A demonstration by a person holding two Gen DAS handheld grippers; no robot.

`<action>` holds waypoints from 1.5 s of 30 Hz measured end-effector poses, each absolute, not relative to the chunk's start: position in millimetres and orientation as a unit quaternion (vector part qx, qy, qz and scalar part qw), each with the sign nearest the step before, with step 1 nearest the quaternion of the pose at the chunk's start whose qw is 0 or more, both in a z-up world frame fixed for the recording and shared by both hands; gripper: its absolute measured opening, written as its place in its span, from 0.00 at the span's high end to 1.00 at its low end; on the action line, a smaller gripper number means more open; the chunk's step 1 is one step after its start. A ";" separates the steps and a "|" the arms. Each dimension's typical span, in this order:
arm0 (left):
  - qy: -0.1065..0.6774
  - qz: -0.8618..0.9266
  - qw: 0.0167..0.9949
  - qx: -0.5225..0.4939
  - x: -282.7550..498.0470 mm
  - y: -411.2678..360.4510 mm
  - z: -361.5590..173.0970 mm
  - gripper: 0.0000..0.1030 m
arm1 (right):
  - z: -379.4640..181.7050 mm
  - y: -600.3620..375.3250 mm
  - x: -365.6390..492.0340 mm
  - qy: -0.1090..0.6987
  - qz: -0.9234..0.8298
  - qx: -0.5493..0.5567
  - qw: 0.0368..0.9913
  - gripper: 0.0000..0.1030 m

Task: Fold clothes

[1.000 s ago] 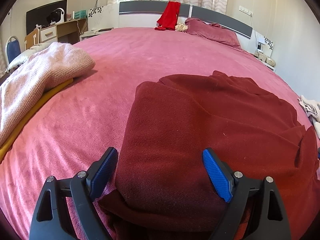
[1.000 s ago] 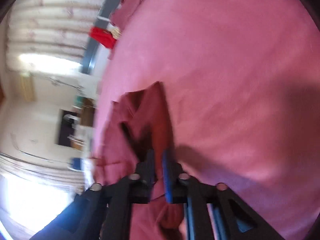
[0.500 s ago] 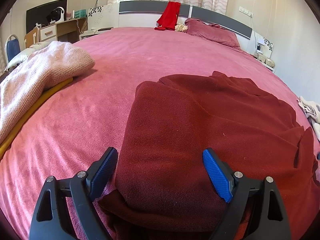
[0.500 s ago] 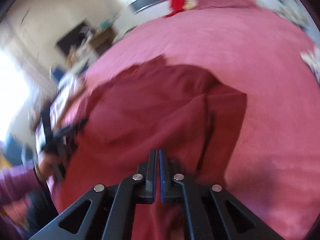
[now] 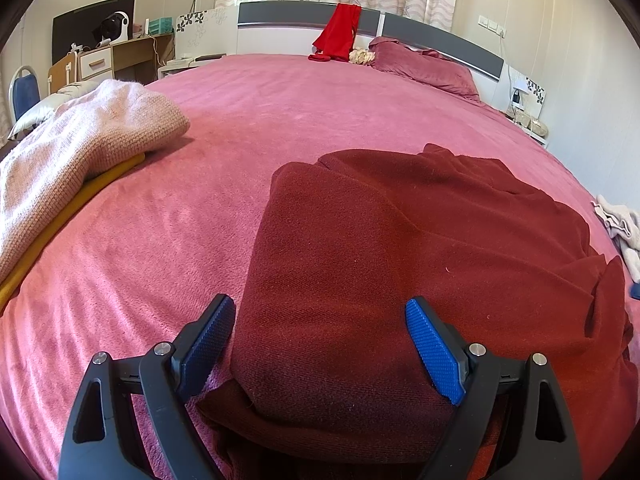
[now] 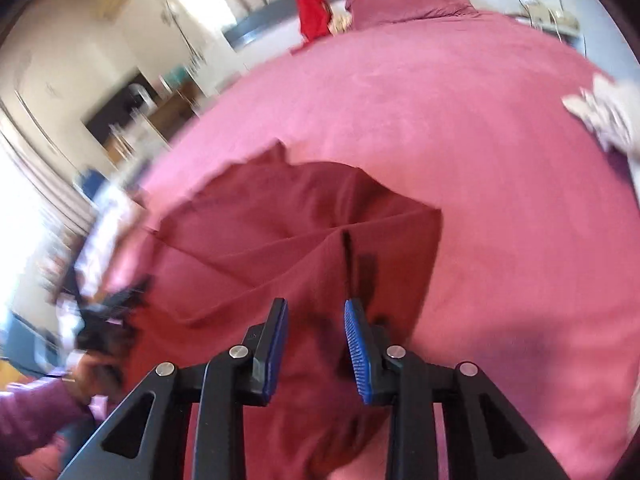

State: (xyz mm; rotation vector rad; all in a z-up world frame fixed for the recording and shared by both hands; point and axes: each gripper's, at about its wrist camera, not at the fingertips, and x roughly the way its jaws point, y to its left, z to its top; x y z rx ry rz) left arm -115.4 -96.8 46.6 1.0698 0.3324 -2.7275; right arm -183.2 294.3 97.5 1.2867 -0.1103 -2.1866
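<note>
Dark red garment (image 5: 420, 264): partly folded, lying on the near half of the pink bedspread (image 5: 300, 112), one folded panel turned over its left portion and a looser, rumpled layer spreading to the right; in the right wrist view a crease and a folded-over flap show across its middle. Left gripper (image 5: 318, 344): jaws spread wide, blue pads standing either side of the garment's near folded edge, nothing pinched; whether the pads touch the cloth cannot be told. Right gripper (image 6: 316, 346): jaws parted a modest way and opening, above the garment's near right part, with cloth seen beyond the gap but none pressed between the pads; this view is blurred. Pink knitted garment (image 5: 80, 148): folded, at the bed's left edge, resting on a yellow item (image 5: 72, 208). Bright red cloth (image 5: 338, 32): draped over the grey headboard (image 5: 296, 20). Pillow (image 5: 424, 66): at the bed's head, right. Pale garments (image 5: 618, 224): at the bed's right edge.
</note>
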 end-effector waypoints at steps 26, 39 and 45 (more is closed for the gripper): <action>0.116 -0.921 0.093 0.360 -114.9 -96.4 46.9 0.14 | 112.8 308.4 -146.1 0.006 -0.844 0.462 0.274 0.75; 0.120 -0.921 0.090 0.359 -113.4 -96.5 46.5 0.14 | 100.0 300.1 -154.1 0.023 -0.819 0.452 0.352 0.74; 0.120 -0.921 0.090 0.360 -113.8 -96.4 46.5 0.13 | 89.7 302.9 -148.8 0.067 -0.809 0.460 0.359 0.73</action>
